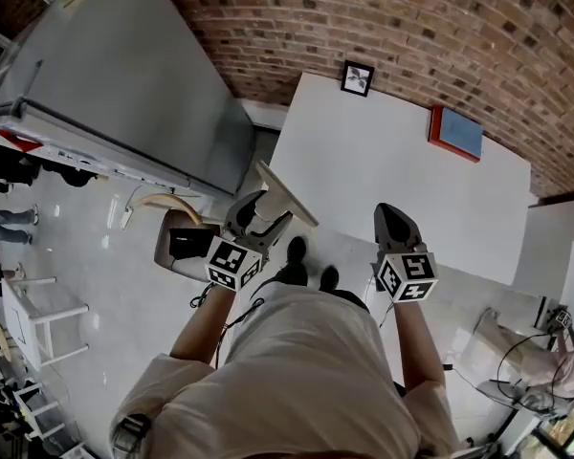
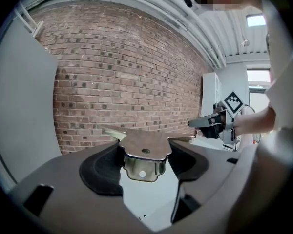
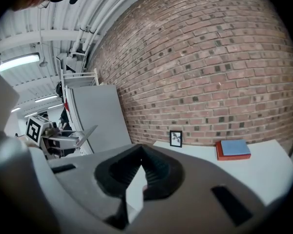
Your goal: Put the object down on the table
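Clamping metal bracket (image 2: 144,143) in left gripper (image 2: 145,158), plate jutting ahead of jaws; nothing in closed right gripper (image 3: 140,156) alongside.

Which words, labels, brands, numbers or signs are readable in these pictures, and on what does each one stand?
None can be read.
Left cube, right cube: black-and-white square patterns only.
Framed picture: too small to tell.
Red-and-blue book: no print visible.

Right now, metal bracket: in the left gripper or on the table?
In the left gripper: its jaws clamp the metal bracket, off the table.
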Demonstrator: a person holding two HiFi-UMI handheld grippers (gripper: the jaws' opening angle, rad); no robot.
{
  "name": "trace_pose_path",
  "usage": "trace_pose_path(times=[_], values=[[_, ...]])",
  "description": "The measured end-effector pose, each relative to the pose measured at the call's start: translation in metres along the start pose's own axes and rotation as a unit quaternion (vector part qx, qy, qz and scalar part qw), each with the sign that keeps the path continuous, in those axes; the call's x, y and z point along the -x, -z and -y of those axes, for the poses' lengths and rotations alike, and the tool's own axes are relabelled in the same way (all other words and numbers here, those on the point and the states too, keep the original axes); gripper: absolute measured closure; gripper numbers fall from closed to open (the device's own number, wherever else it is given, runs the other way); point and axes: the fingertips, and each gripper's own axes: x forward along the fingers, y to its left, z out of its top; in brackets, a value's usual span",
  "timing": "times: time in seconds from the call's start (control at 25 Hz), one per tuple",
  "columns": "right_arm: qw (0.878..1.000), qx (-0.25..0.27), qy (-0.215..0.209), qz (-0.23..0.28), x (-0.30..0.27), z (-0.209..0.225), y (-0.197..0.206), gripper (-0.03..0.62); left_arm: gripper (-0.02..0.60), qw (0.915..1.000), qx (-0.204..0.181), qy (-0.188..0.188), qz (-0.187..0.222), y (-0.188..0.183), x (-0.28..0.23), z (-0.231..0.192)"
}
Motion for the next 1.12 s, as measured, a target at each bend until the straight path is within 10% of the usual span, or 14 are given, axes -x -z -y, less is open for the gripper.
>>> trace_pose_path(times=[1.12], values=[[0.983, -0.089, 0.131, -0.089, -0.099, 0.042, 0.066, 0.591, 0.305, 0.9687, -0.065, 0.187, -0.149, 0.129, -0.201, -0.068]])
